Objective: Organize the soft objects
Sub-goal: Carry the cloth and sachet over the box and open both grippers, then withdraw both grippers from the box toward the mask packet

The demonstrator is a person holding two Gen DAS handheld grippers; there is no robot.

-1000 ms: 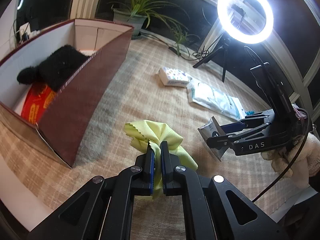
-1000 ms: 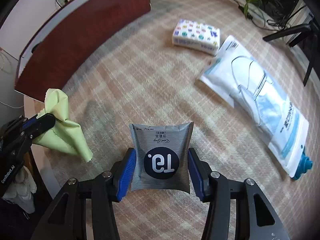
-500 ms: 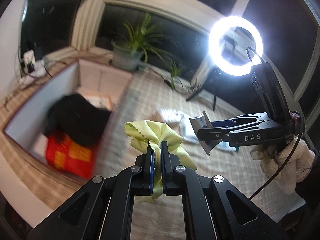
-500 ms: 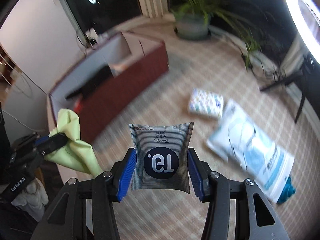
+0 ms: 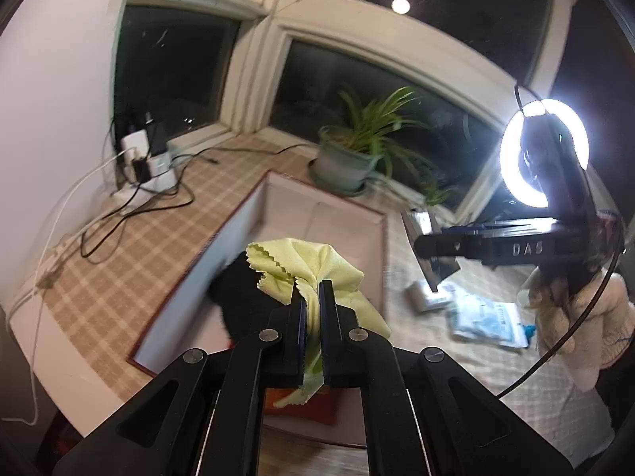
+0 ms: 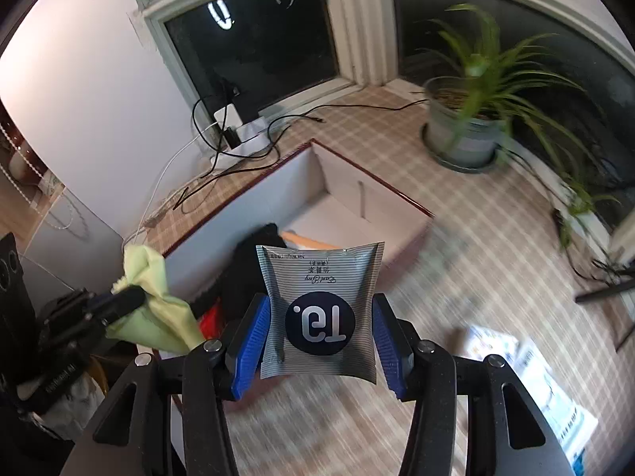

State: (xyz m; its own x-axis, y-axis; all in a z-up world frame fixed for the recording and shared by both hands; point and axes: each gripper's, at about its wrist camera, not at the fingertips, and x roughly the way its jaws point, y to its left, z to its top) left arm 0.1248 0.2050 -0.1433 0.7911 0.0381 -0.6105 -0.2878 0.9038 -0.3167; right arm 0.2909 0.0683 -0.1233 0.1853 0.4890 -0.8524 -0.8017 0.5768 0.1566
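My left gripper [image 5: 311, 297] is shut on a yellow-green cloth [image 5: 305, 265] and holds it above the open cardboard box [image 5: 246, 222]; it also shows in the right wrist view [image 6: 123, 301]. My right gripper [image 6: 319, 333] is shut on a grey striped sachet [image 6: 319, 309] with a dark round logo, held in the air near the box's right side [image 6: 397, 202]. In the left wrist view the right gripper [image 5: 424, 246] is to the right of the box. A black plush item [image 5: 242, 297] and a red item [image 6: 210, 321] lie in the box.
A potted plant [image 6: 464, 135] stands behind the box. A power strip with cables [image 5: 147, 166] sits at the back left. A tissue pack [image 5: 426, 299] and a blue-white packet [image 5: 488, 321] lie on the checked surface to the right. A ring light [image 5: 543, 150] glows at the right.
Both grippers have risen and swung towards the box, still holding the cloth and the sachet. The cloth now hangs over the box interior; the sachet is nearer the box.
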